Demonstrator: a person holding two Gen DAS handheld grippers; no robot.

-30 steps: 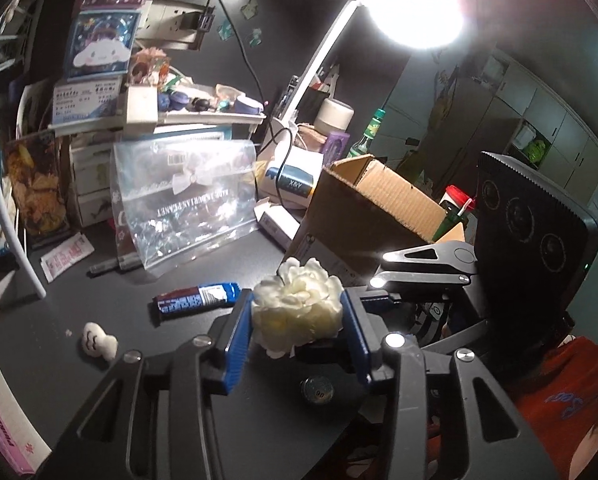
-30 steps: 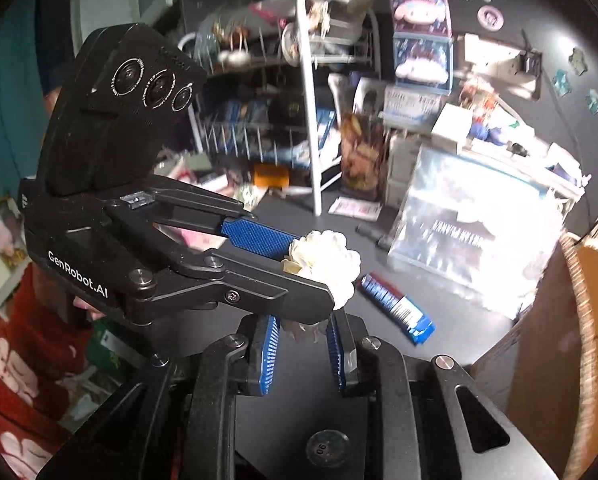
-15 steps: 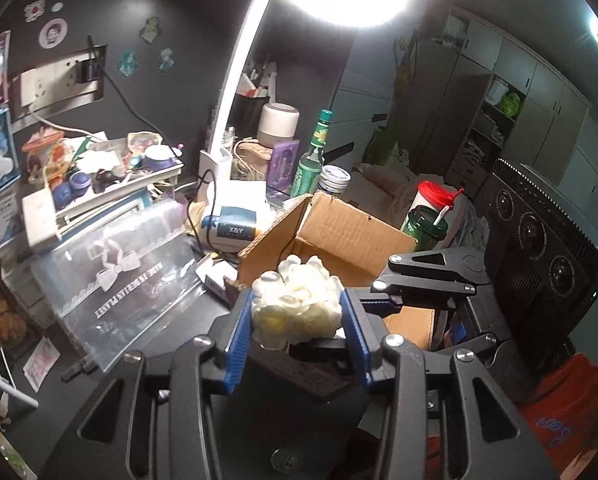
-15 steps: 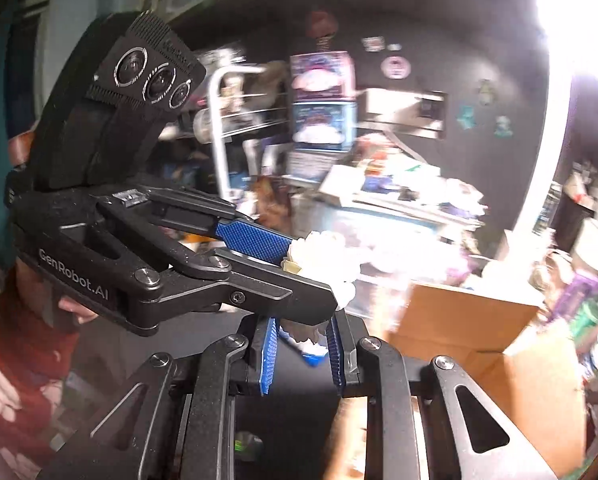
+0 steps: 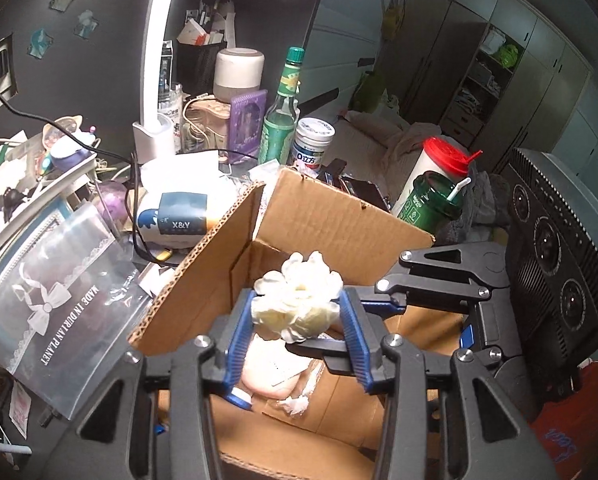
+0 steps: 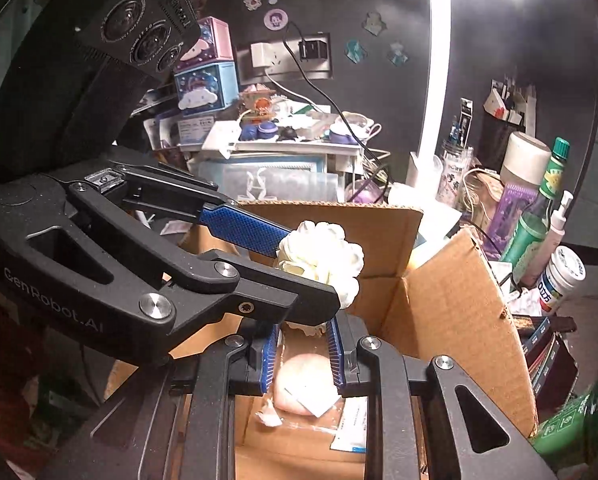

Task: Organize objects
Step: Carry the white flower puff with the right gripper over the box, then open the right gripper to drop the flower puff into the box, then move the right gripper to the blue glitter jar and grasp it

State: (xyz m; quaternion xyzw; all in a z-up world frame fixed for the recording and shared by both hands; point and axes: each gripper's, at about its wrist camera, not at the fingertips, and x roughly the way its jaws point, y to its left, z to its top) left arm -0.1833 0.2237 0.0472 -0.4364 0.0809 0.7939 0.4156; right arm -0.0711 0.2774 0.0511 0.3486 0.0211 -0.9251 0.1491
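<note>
My left gripper [image 5: 297, 332] is shut on a cream fabric flower [image 5: 299, 304] and holds it above the open cardboard box [image 5: 331, 216]. In the right wrist view the flower [image 6: 323, 256] sits at the left gripper's tips, over the box [image 6: 451, 300]. My right gripper [image 6: 303, 354] is just below the flower with its blue pads close together and nothing clearly between them; its black body shows in the left wrist view [image 5: 439, 280]. A pale pink packet [image 5: 271, 376] lies inside the box, also seen from the right wrist [image 6: 305, 384].
A clear plastic pouch [image 5: 55, 304] lies left of the box. Behind it stand a green bottle [image 5: 281, 120], a white jar [image 5: 313, 140], a green cup with red lid [image 5: 435, 196], a white lamp post [image 5: 155, 52] and a cluttered shelf [image 6: 283, 140].
Both grippers moved right together from over the dark desk to above the open box. The left gripper kept hold of the flower. The blue tube on the desk left the view.
</note>
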